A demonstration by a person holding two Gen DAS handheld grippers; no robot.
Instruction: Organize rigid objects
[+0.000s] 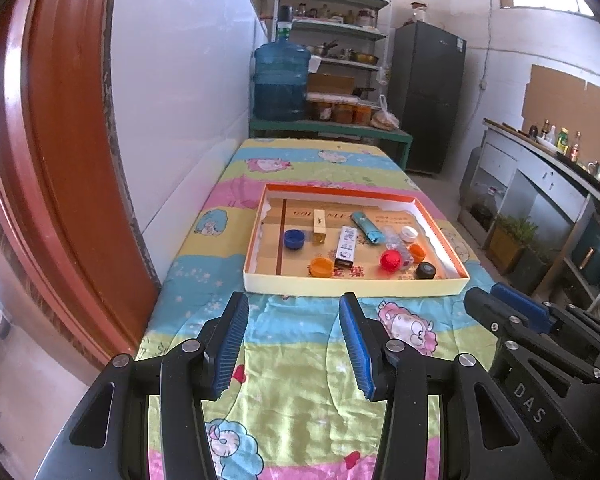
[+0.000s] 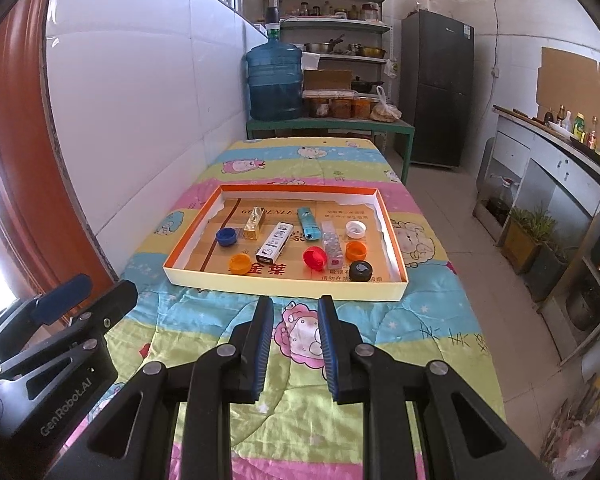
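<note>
Here, both grippers (image 1: 294, 344) (image 2: 296, 344) hover before tray (image 2: 284, 286).

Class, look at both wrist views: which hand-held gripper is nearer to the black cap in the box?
Right. The right hand-held gripper sits just short of the box's near wall, slightly left of the black cap. The left hand-held gripper is farther left.

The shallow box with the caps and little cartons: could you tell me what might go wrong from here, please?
1. The red cap sits close beside the clear case, so fingers closing on either may knock the other.
2. The box's walls are low; a nudged black cap near the front could hop out.
</note>
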